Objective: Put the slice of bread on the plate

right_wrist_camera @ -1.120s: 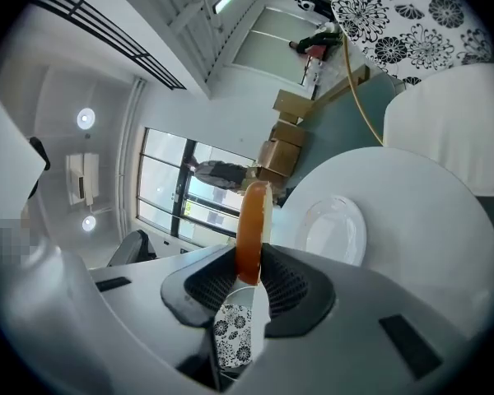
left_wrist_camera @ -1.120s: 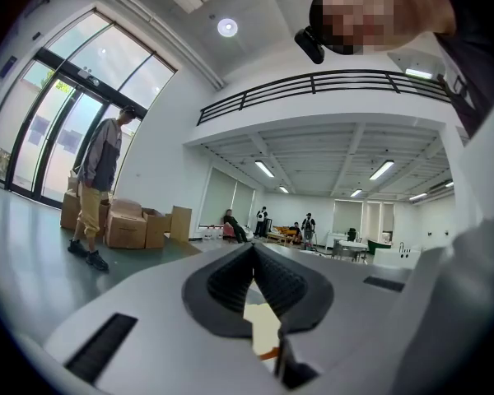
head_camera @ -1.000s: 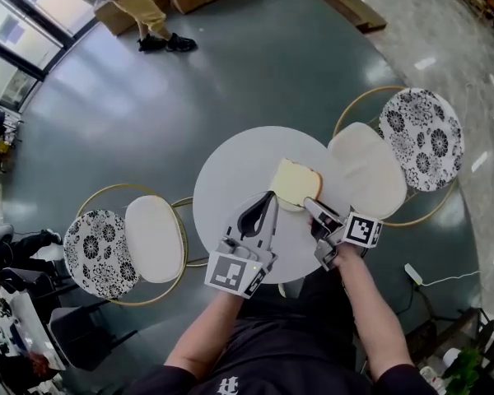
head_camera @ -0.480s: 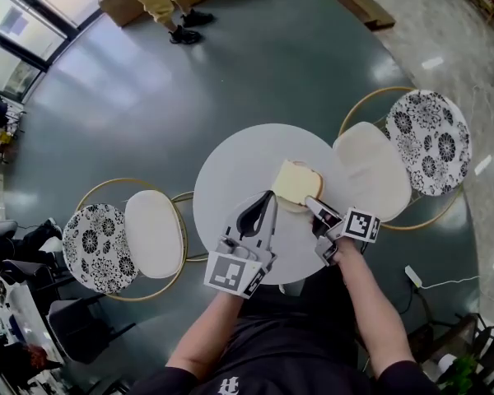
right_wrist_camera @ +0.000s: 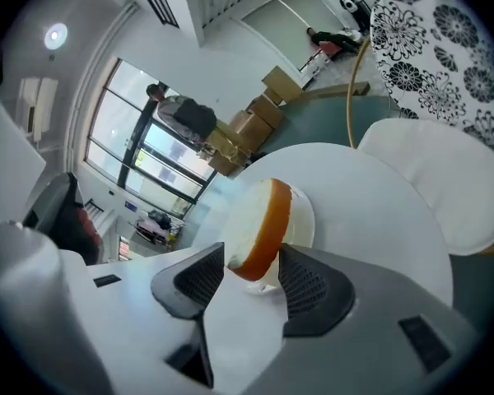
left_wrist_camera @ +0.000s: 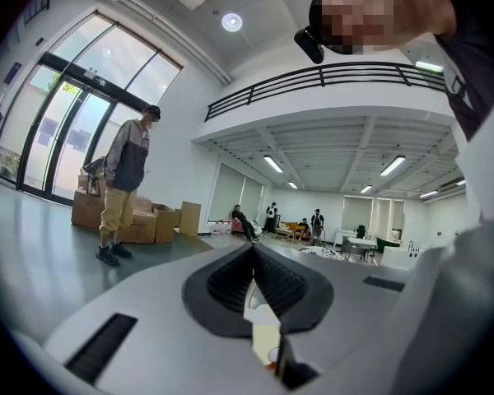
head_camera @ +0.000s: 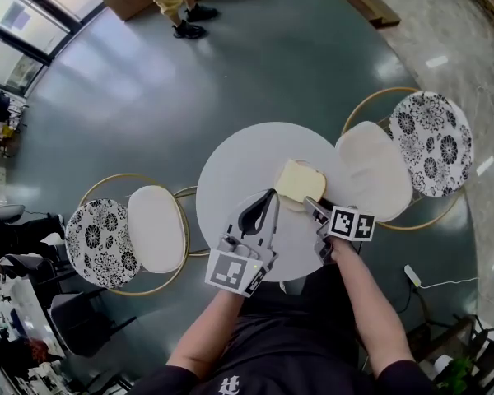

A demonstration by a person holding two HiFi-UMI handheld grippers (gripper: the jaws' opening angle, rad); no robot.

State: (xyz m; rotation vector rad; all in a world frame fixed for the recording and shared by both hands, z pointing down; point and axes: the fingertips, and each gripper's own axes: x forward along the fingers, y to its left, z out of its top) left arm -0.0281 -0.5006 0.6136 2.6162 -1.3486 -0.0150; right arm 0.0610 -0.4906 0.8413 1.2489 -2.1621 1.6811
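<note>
Bread (head_camera: 299, 182) at the plate (right_wrist_camera: 305, 220), right gripper (head_camera: 313, 207) opening
Bread's 5 o'clock edge sits between its parting jaws; left gripper (head_camera: 269, 194), at bread's 8 o'clock, closed, empty.

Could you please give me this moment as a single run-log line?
right gripper: jaws opening, slice of bread between them, over plate | left gripper: shut, empty, above table
</note>
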